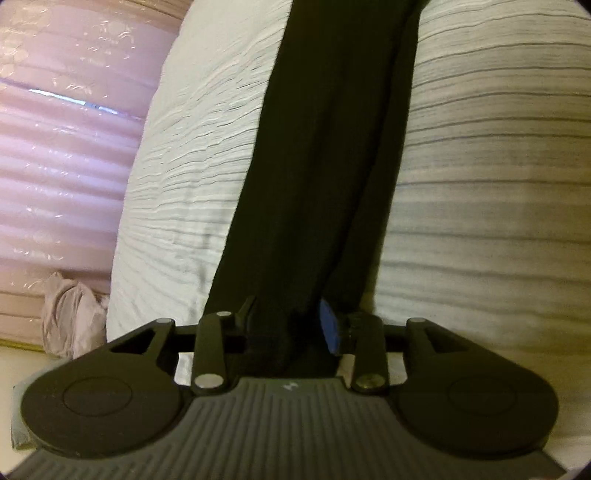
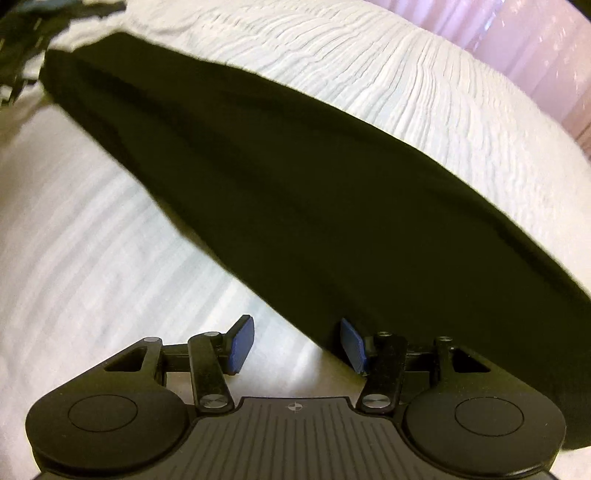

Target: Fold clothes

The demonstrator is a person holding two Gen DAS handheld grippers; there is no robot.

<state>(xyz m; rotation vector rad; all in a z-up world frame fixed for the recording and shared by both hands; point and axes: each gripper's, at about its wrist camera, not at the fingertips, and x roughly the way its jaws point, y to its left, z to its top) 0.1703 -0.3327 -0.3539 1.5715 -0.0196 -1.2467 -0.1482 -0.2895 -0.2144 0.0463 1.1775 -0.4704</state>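
Observation:
A long black garment (image 1: 325,147) lies stretched across a white ribbed bedspread (image 1: 177,184). My left gripper (image 1: 288,325) is shut on the near end of the black garment, which runs straight away from the fingers. In the right wrist view the same black garment (image 2: 295,192) runs diagonally from upper left to lower right. My right gripper (image 2: 297,341) is open, with blue pads (image 2: 242,341), at the garment's lower edge. The right pad touches the cloth edge; nothing is between the jaws.
The white bedspread (image 2: 92,240) covers the bed. A pink curtain or wrapped wall (image 1: 66,129) stands left of the bed, with a crumpled pale cloth (image 1: 70,314) at its foot. Dark items (image 2: 26,29) lie at the far corner.

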